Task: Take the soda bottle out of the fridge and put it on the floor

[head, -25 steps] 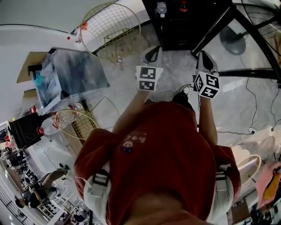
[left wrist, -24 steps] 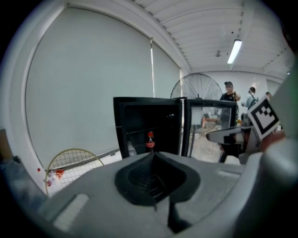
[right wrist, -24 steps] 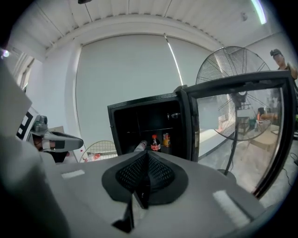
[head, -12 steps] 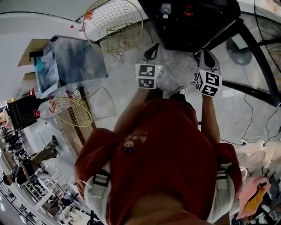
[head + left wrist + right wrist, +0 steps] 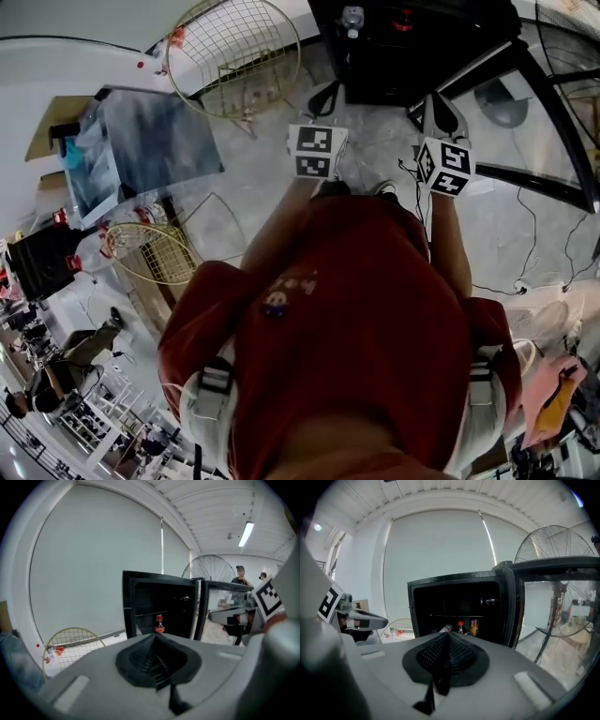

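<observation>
The black fridge stands open ahead of me on the floor. On its shelf the soda bottle stands upright with a red cap and red label, also seen as the bottle in the left gripper view and from above as the bottle. Beside it are a can and a lying item. My left gripper and right gripper are side by side, short of the fridge. Both point at it, shut and holding nothing.
The fridge's glass door hangs open to the right. A floor fan stands behind it. Round wire fan guards lean at the left of the fridge. A plastic-wrapped panel lies at the left, and cables trail across the floor at the right.
Both grippers have moved forward toward the open fridge with the person, and the fridge fills more of the top of the head view. The jaws stayed shut.
</observation>
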{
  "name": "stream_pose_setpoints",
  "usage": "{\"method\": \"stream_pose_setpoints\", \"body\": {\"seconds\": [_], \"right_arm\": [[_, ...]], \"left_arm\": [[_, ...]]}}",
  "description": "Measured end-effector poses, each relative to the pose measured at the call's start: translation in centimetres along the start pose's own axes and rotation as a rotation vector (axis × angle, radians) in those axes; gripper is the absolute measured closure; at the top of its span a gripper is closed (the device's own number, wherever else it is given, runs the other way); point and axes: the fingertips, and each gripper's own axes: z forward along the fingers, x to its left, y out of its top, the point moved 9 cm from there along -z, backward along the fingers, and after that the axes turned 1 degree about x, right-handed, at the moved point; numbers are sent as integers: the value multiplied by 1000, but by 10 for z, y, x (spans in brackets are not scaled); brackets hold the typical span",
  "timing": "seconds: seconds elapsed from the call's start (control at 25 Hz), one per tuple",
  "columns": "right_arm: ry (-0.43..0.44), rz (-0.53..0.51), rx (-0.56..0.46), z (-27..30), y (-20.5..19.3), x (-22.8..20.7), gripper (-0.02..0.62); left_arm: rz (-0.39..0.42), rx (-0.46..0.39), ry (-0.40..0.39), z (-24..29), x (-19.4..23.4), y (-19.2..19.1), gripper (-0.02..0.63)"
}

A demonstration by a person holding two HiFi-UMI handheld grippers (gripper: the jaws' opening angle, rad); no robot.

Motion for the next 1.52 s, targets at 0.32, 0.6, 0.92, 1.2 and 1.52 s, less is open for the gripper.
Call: {"method": "stream_pose_setpoints", "body": {"seconds": [0.32, 0.6, 0.92, 1.2, 1.52], "right_arm": [[-20, -13, 0, -6, 4, 8, 594], [-20, -8, -7, -9, 2, 8, 594], [-18, -9, -31, -9, 2, 15, 510], [-38, 3, -49, -5, 1, 15, 346], [-33, 10, -27, -3, 1, 19, 304]], "left_arm": [[6, -12, -26, -3, -2, 8, 606], [12, -21, -23, -7, -3, 9, 606], [6, -16, -8, -15, -1, 8, 606], [-1, -14, -2, -15, 3, 5, 606], [-12, -15, 5, -19, 6, 6, 606]]}}
